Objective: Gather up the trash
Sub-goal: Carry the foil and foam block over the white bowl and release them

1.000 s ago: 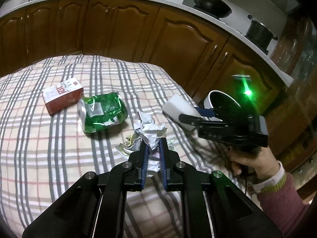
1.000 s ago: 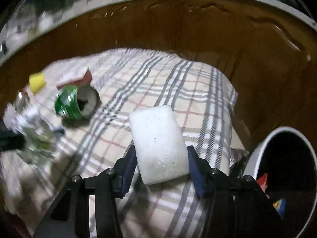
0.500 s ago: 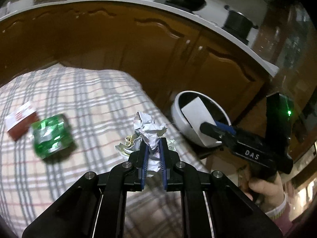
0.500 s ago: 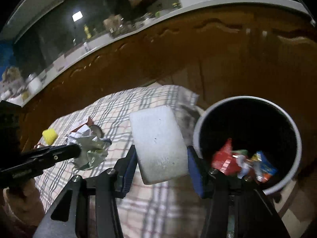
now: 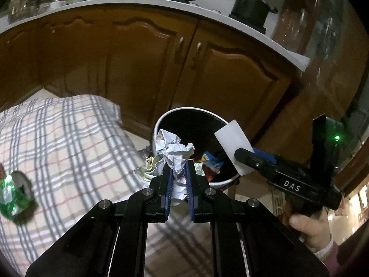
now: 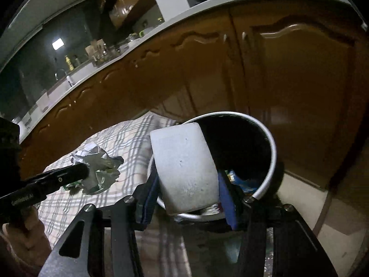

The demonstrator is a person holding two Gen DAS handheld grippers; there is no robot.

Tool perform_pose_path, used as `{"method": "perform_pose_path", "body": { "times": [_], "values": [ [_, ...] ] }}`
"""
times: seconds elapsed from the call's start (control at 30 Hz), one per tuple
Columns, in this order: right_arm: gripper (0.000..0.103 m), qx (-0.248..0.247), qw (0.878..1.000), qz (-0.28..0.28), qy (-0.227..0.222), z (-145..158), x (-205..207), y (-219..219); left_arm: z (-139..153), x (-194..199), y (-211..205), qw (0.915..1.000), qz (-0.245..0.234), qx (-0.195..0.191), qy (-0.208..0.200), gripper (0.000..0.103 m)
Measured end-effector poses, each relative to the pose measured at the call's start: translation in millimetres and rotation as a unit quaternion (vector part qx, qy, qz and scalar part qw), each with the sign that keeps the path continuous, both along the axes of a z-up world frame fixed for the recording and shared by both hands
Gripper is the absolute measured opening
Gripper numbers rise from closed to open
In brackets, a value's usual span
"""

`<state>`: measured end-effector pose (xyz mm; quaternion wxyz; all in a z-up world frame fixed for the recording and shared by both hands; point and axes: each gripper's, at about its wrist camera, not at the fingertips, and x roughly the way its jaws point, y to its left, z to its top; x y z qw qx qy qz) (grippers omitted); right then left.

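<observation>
Two grippers carry trash over the bin (image 5: 159, 127): our left gripper (image 5: 178, 168) clamps crumpled paper (image 5: 175, 154); our right gripper (image 6: 188, 184) clamps a foam block (image 6: 184, 168), at the bin's 9 o'clock rim, ready to drop.

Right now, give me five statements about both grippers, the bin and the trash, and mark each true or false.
1. The left gripper is shut on the crumpled paper. True.
2. The right gripper is open and carries nothing. False: it is shut on the white foam block.
3. The trash bin holds no trash. False: colourful wrappers lie inside it.
4. The green can lies on the checked cloth. True.
5. The foam block already rests at the bottom of the bin. False: it is held in the jaws, in front of the bin's opening.
</observation>
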<state>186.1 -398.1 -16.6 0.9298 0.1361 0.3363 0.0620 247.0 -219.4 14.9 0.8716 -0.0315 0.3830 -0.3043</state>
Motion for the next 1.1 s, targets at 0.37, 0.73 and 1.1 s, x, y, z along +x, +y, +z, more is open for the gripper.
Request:
{"method": "perform_pose_path", "body": {
  "times": [0.37,0.73,1.1],
  "values": [
    [0.051,-0.004,1.000,-0.019,0.005,-4,7,-19,-8,21,-40,0.9997,-0.017,0.016,0.006,0.010],
    [0.052,-0.010,1.000,-0.023,0.019,-12,26,-27,-20,36,-60,0.9992,-0.024,0.022,0.023,0.011],
    [0.073,-0.006,0.999,-0.029,0.015,-15,30,-34,-22,38,-57,0.9994,-0.014,0.019,0.027,0.045]
  ]
}}
